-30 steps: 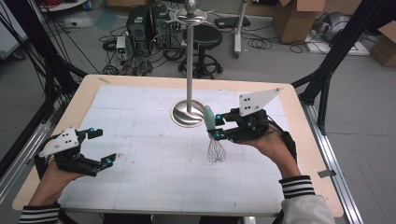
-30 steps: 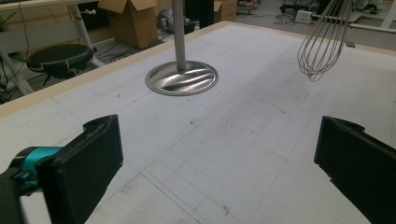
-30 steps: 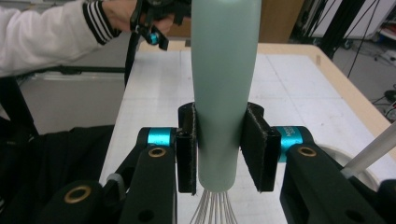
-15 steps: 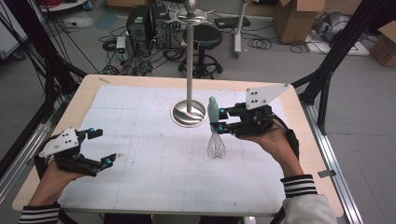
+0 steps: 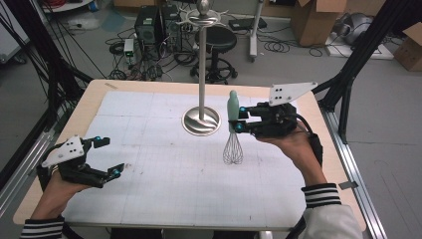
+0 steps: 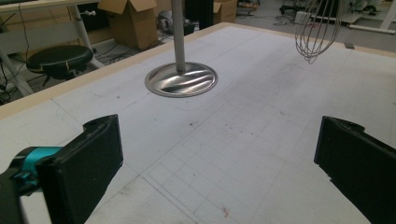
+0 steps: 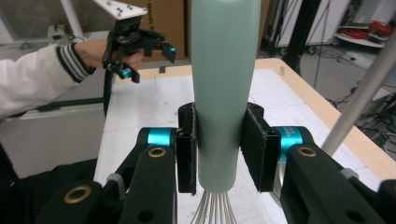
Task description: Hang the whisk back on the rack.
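You are looking at a table (image 5: 149,87) with a pale wooden rim, its top covered by a white gridded sheet (image 5: 164,174) that spans most of the frame's middle and lower part. Just above frame centre, a round polished metal base (image 5: 201,121) stands directly on the sheet, with an upright metal pole (image 5: 202,74) rising from it toward the top edge

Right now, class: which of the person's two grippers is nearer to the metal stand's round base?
Right. The right gripper, shut on the whisk, is beside the base. The left gripper hovers open near the table's near left corner, far off.
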